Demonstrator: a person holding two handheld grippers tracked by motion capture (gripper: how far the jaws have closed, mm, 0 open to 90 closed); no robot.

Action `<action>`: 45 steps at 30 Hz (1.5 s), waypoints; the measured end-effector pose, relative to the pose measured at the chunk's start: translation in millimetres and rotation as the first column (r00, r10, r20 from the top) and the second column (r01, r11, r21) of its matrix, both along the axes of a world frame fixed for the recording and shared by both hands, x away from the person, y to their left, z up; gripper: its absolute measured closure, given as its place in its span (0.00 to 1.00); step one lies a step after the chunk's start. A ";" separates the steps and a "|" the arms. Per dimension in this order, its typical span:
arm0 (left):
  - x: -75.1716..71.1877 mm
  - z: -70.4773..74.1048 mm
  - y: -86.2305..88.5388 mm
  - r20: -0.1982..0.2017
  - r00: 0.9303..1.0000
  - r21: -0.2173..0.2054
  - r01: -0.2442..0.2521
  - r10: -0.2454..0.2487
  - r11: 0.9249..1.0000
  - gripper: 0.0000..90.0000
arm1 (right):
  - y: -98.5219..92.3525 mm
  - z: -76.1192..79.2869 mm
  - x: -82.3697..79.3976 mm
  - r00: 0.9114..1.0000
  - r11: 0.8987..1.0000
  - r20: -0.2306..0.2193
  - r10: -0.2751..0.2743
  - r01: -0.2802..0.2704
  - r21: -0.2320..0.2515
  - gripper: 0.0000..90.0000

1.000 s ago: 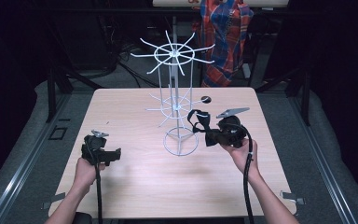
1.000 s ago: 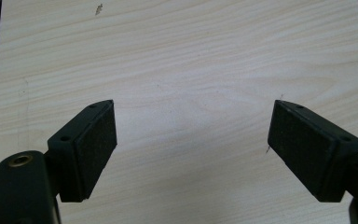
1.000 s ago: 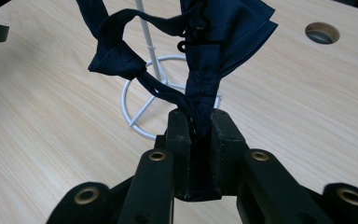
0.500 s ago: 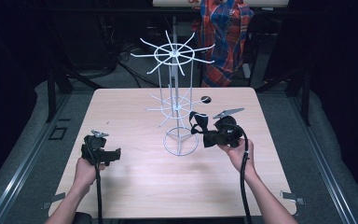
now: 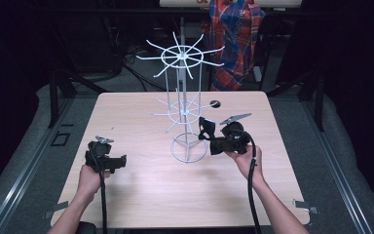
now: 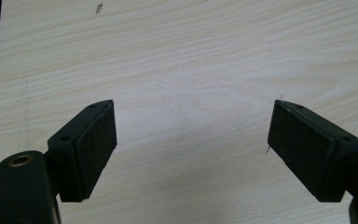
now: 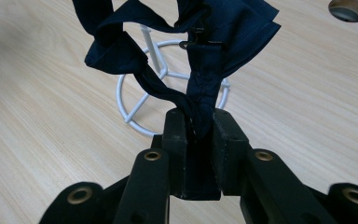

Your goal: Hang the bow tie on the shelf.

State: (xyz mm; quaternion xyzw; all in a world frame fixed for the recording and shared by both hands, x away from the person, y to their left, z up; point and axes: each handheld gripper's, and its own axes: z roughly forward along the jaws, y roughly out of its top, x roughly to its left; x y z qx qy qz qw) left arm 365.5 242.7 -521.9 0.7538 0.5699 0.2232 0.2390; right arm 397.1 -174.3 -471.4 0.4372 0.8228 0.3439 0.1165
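Observation:
A white wire rack (image 5: 182, 87) with radiating hooks stands mid-table on a ring base (image 5: 189, 148). My right gripper (image 5: 208, 135) hovers just right of that base, shut on a dark navy fabric strap piece (image 5: 206, 126). In the right gripper view the fabric (image 7: 214, 28) rises out of the closed right gripper (image 7: 198, 119), with a small black clip on it and the ring base (image 7: 135, 100) behind. My left gripper (image 5: 121, 161) lies low at the table's left. In its own view the left gripper (image 6: 193, 135) is open over bare wood.
The wooden table (image 5: 141, 195) has a round hole (image 5: 215, 103) right of the rack, also in the right gripper view as the hole (image 7: 349, 9). A person in a plaid shirt (image 5: 236, 34) stands beyond the far edge. Dark floor and metal rails surround the table.
My right gripper has drifted slightly left toward the rack's base with the fabric still in it. The left gripper has stayed put.

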 end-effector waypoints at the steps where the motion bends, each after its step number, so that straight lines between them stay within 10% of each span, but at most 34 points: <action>1: 0.1 -0.3 0.2 -0.001 1.000 -0.001 -0.002 0.002 1.000 0.17 | 0.7 -0.5 0.2 1.000 1.000 -0.004 0.001 -0.001 0.000 0.85; 45: -2.6 2.7 0.1 0.014 1.000 -0.012 0.003 -0.003 1.000 0.17 | -35.2 32.6 -31.7 0.999 0.999 0.012 0.052 -0.053 0.009 0.20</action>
